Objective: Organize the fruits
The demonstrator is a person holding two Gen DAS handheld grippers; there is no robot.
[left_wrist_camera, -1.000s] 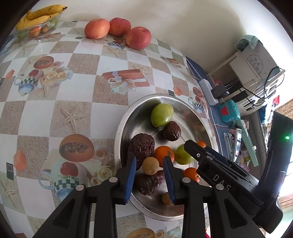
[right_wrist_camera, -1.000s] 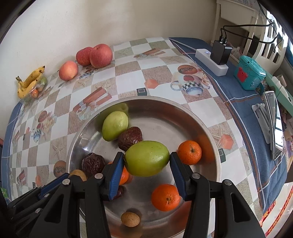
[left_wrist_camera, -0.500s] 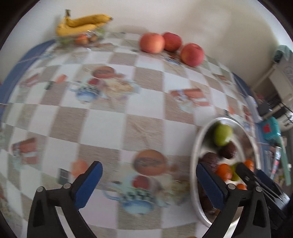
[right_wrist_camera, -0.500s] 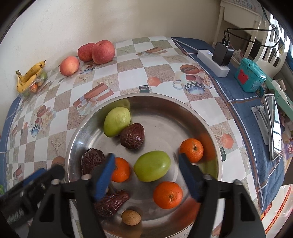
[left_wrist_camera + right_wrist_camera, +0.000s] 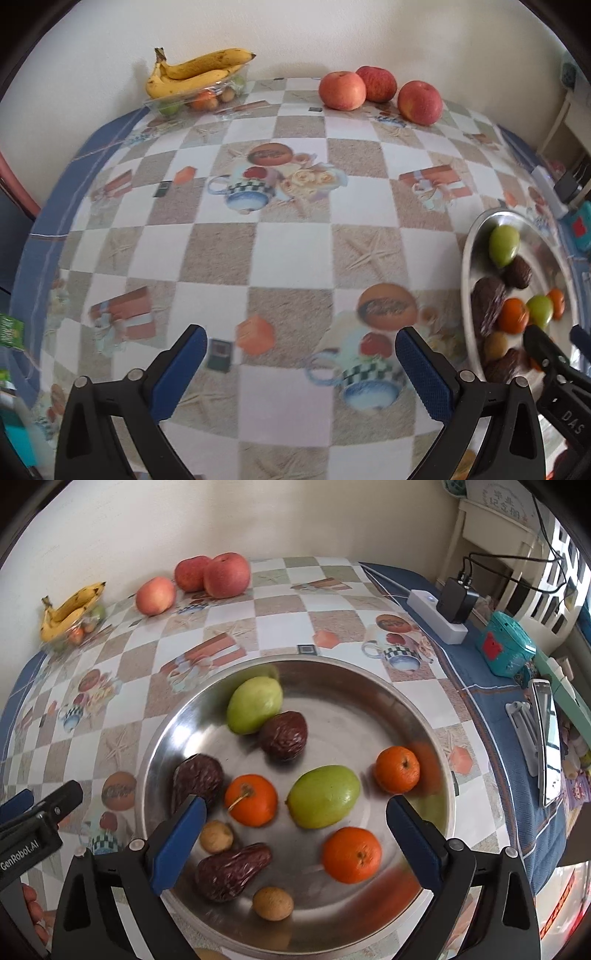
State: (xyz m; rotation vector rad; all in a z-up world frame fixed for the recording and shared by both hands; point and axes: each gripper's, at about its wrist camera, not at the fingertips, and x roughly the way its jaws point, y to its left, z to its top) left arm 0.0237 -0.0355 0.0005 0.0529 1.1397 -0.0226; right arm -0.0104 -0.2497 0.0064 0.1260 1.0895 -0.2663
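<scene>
Fruits lie in a steel tray (image 5: 413,716) under the right tongs (image 5: 295,834); both tongs are spread and hold nothing.

In the right wrist view the tray fills the centre and lower frame on a checked worktop (image 5: 280,602). The right tongs have just been opening; nothing sits between their pads. A green fruit (image 5: 323,795), long axis running lower left to upper right, lies just above them, nearest this hand. The tray holds two green fruits, three oranges, three dark wrinkled fruits and two small tan ones. Three apples (image 5: 225,574) sit upper centre and a banana bunch (image 5: 70,607) upper left, both well apart from the tray. The left tongs (image 5: 301,367) have just been opening too, and hang over bare worktop with the tray at that view's right edge.
</scene>
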